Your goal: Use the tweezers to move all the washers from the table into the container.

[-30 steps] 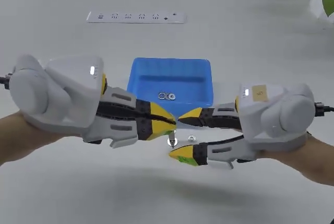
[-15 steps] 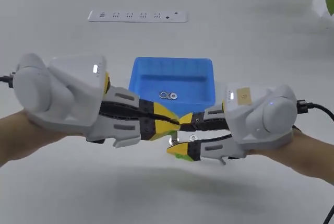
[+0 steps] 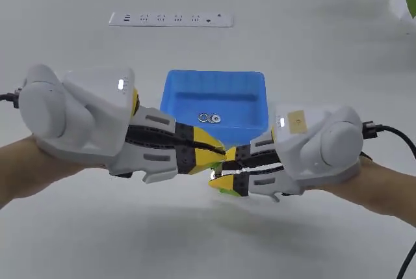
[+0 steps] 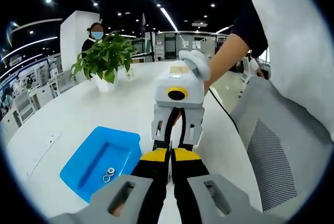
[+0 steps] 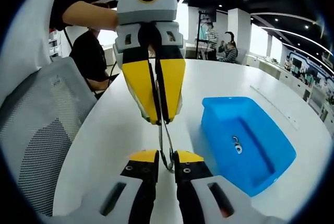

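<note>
Left claw (image 4: 170, 154): closed on the tweezers (image 5: 163, 135), hand level, pointing inward. Right claw (image 5: 167, 157): narrowed onto the tweezers' free end, meeting the left tip to tip. Just behind, two washers (image 3: 209, 119) lie inside the blue container (image 3: 172, 100) on the worktop (image 3: 312, 51).

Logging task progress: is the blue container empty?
No, two washers lie side by side on the floor of the blue container in the head view.
</note>
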A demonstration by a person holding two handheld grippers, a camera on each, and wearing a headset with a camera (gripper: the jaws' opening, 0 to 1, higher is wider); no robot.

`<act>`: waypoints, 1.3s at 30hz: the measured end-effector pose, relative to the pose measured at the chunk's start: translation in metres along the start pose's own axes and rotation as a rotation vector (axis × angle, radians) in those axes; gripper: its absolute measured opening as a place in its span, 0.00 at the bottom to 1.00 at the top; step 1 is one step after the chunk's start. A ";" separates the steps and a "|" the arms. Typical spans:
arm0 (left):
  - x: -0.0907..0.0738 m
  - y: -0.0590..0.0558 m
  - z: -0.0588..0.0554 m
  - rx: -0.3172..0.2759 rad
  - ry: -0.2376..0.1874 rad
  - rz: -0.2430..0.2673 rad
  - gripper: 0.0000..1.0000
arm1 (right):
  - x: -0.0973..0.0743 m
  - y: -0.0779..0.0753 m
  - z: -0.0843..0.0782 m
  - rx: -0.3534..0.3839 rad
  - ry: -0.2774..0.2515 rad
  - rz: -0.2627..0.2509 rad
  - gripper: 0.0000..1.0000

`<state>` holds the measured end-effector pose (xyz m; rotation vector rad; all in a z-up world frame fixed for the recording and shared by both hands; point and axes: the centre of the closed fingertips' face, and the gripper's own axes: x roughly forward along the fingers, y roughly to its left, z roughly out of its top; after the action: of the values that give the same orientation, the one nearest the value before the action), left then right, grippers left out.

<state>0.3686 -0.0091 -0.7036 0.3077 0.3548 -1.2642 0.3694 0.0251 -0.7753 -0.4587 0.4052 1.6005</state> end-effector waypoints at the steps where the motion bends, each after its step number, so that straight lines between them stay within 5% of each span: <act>1: 0.000 0.000 0.000 0.002 0.000 0.000 0.05 | 0.000 -0.001 0.000 0.001 -0.001 -0.001 0.12; 10: -0.001 0.000 -0.001 0.004 0.001 0.007 0.05 | 0.001 0.000 0.000 -0.053 0.015 -0.010 0.10; 22: -0.007 0.009 -0.007 -0.005 0.030 0.082 0.10 | 0.002 -0.001 0.001 -0.044 0.014 -0.030 0.10; 34: -0.012 0.006 0.008 -0.044 -0.027 0.084 0.15 | 0.002 0.001 0.001 -0.035 0.008 -0.041 0.09; 39: -0.012 0.003 0.006 -0.039 -0.012 0.084 0.15 | 0.000 0.001 0.000 -0.023 -0.001 -0.047 0.09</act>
<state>0.3693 -0.0004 -0.6932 0.2789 0.3525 -1.1747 0.3683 0.0255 -0.7752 -0.4818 0.3727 1.5617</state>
